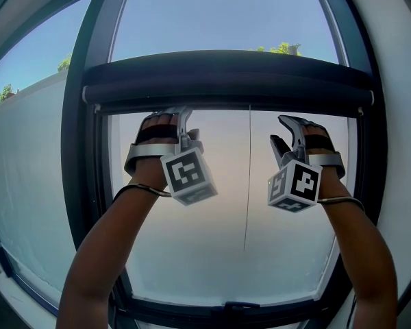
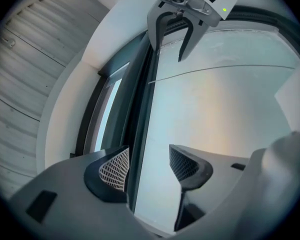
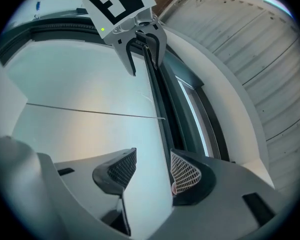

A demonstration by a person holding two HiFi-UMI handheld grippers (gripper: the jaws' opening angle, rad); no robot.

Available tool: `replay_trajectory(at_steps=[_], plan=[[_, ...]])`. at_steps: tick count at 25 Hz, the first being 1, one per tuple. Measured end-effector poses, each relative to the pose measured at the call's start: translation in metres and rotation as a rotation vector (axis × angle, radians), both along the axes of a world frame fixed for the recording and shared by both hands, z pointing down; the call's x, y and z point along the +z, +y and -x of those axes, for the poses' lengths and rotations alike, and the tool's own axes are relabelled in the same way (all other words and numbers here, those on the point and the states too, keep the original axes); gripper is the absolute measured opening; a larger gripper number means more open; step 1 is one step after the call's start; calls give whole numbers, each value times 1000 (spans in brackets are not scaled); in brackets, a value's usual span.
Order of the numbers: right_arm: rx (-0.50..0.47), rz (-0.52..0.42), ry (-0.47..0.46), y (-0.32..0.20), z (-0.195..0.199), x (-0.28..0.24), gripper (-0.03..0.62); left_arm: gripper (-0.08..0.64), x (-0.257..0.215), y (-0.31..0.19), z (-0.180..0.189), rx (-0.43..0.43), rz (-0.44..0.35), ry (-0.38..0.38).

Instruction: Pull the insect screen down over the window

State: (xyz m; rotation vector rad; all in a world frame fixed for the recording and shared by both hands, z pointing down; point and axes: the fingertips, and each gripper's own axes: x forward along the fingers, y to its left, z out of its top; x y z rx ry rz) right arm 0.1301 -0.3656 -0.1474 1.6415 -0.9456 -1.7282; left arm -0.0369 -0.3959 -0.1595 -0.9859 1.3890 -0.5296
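Reaching for the insect screen (image 1: 226, 81), not yet gripped.
It sits rolled at twelve o'clock on the window (image 1: 79, 149). The left gripper (image 1: 183, 115) and right gripper (image 1: 292, 125) gape empty beneath; next, clench its bar and draw toward six.

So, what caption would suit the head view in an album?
Left hand-held gripper and right hand-held gripper, both open and empty, raised just under the dark bar across the window.

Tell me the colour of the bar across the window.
Dark grey; the horizontal window bar shows best in head view.
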Motion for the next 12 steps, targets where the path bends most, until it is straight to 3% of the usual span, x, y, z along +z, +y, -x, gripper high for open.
replay_trajectory(at_steps=[5,12], plan=[[30,-16,-13,-9,2,-22,193,233,-22,-9,4,-82,-10,-27],[83,4,-22,-20,0,-37,204,235,-27,-19,2,-89,19,-21]])
